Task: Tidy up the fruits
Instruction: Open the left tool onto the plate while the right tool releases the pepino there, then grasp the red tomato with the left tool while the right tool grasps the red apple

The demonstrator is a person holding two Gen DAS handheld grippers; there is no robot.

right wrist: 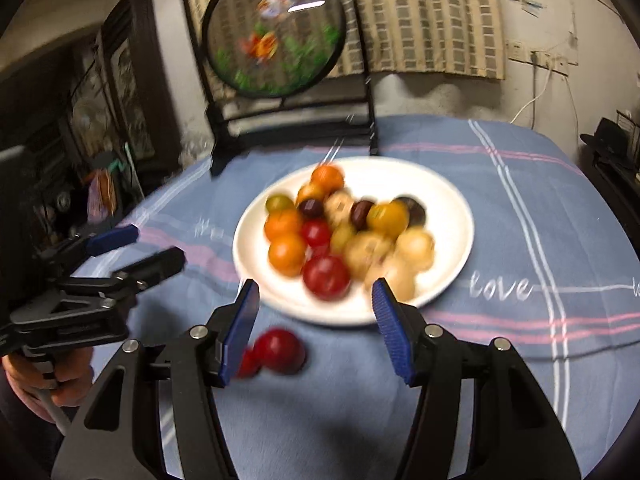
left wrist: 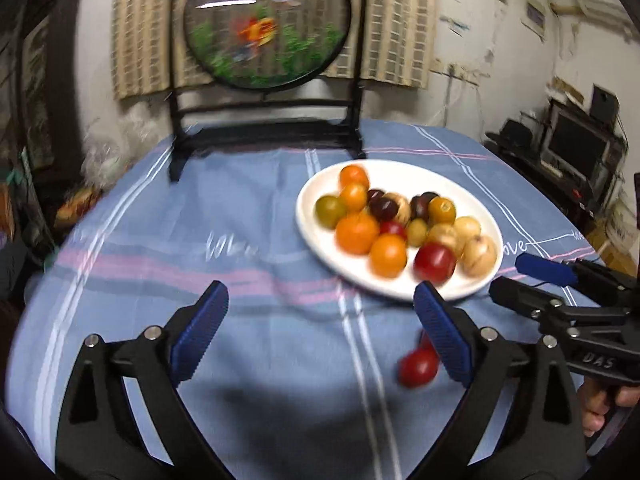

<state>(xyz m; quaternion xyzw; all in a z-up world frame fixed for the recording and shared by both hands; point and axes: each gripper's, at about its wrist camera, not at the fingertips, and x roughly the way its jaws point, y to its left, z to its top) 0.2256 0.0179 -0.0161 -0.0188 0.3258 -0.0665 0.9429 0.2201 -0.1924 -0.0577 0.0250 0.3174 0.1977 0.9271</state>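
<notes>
A white plate point(left wrist: 404, 172) point(right wrist: 440, 200) holds several orange, red, dark purple, green and pale yellow fruits on a blue checked tablecloth. Two red fruits point(left wrist: 418, 366) point(right wrist: 280, 350) lie on the cloth in front of the plate, one partly hidden behind a finger. My left gripper point(left wrist: 320, 328) is open and empty, left of the plate; it also shows in the right wrist view point(right wrist: 138, 248). My right gripper point(right wrist: 314, 328) is open and empty just before the plate's near rim, above the loose red fruits; it shows in the left wrist view point(left wrist: 528, 276).
A round embroidered screen on a black stand point(left wrist: 266, 24) point(right wrist: 276, 36) stands at the table's far edge behind the plate. Dark furniture and clutter point(right wrist: 100, 120) lie to the left, a monitor and shelves point(left wrist: 576, 144) to the right.
</notes>
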